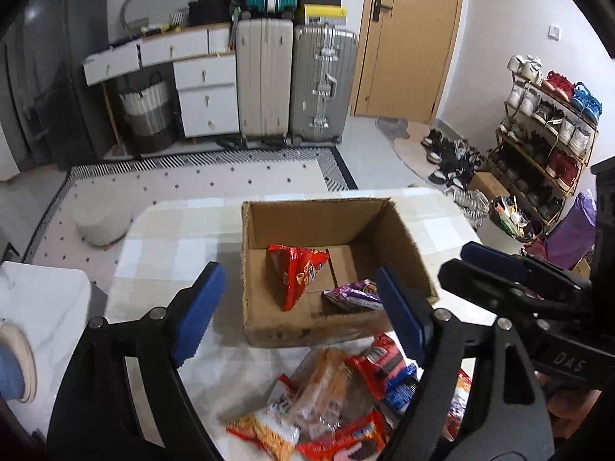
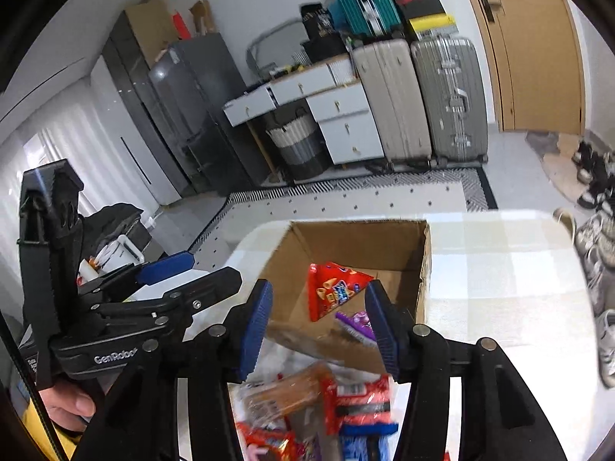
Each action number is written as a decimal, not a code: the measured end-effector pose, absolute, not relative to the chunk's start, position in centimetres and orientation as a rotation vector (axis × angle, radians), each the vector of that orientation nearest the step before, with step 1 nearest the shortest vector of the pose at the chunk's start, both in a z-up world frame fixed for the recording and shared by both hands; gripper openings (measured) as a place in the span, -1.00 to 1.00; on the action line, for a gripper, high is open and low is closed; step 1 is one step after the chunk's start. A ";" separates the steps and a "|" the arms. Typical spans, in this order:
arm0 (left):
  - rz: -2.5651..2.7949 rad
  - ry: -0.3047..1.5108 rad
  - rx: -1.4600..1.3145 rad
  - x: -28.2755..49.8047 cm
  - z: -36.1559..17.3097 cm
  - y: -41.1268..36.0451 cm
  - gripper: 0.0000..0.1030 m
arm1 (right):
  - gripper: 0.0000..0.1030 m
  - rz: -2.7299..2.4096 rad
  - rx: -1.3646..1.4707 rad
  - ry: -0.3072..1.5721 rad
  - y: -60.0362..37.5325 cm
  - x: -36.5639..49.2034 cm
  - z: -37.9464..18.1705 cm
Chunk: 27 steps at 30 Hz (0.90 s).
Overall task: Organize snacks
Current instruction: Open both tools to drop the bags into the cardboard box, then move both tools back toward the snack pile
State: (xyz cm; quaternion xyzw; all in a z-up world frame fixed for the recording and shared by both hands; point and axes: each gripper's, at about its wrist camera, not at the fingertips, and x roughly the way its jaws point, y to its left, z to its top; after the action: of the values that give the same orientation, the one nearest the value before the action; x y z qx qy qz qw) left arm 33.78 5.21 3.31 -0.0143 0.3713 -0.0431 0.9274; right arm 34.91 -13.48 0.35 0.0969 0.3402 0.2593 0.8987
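Left wrist view: my left claw (image 1: 301,313) is spread wide, blue pads apart, nothing between them. It hangs above the checked cream tabletop (image 1: 173,238), over the near wall of the open brown cardboard box (image 1: 338,207). Inside the box lie a red triangular snack bag (image 1: 296,272) and a purple snack packet (image 1: 353,294) beside it. Just in front of the box sits a loose pile of red, orange and blue snack packets (image 1: 338,395). My right claw (image 1: 482,265) shows at the right edge, near the box's right wall; jaws appear parted, empty.

Right wrist view: right claw (image 2: 319,322) wide open, holding nothing, above the box's near wall. Red bag (image 2: 334,292) and purple packet (image 2: 357,324) inside the box (image 2: 346,238). Pile (image 2: 319,403) below. Left claw (image 2: 192,272) at left, parted.
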 end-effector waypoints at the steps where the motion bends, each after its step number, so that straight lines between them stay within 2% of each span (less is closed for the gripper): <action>1: -0.086 0.750 -0.028 33.0 4.0 5.2 0.57 | 0.03 0.538 0.191 0.684 -13.6 33.8 1.0; 2: -0.084 0.730 -0.026 31.7 5.0 5.2 0.57 | 0.08 0.536 0.181 0.659 -13.8 32.5 1.8; 4: -0.082 0.696 -0.023 29.0 6.7 5.0 0.63 | 0.36 0.528 0.169 0.611 -14.2 30.1 3.0; 8: -0.098 0.635 -0.031 23.8 9.5 4.6 0.67 | 0.41 0.521 0.159 0.503 -15.3 24.8 5.5; 11: -0.130 0.594 -0.045 19.3 11.4 4.2 0.68 | 0.62 0.515 0.169 0.441 -16.2 21.0 6.8; 12: -0.134 0.577 -0.045 17.7 12.0 4.1 0.70 | 0.65 0.513 0.173 0.421 -16.6 19.7 7.0; 15: -0.127 0.535 -0.043 13.8 12.8 3.9 1.00 | 0.67 0.506 0.176 0.366 -17.6 16.0 7.5; 20: -0.103 0.468 -0.039 6.8 13.3 3.8 0.99 | 0.81 0.504 0.187 0.311 -18.9 10.7 7.3; 22: -0.096 0.455 -0.053 3.8 13.0 3.9 0.99 | 0.95 0.493 0.183 0.292 -19.2 8.4 6.9; 27: -0.065 0.447 -0.056 -0.4 11.5 4.9 0.99 | 0.99 0.474 0.116 0.233 -18.7 3.9 5.8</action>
State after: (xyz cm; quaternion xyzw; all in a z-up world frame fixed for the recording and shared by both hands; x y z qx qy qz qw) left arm -0.38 4.88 11.46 -0.0280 0.2214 -0.0325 0.9742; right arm 3.89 -18.74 5.83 0.0571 0.1149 0.2343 0.9636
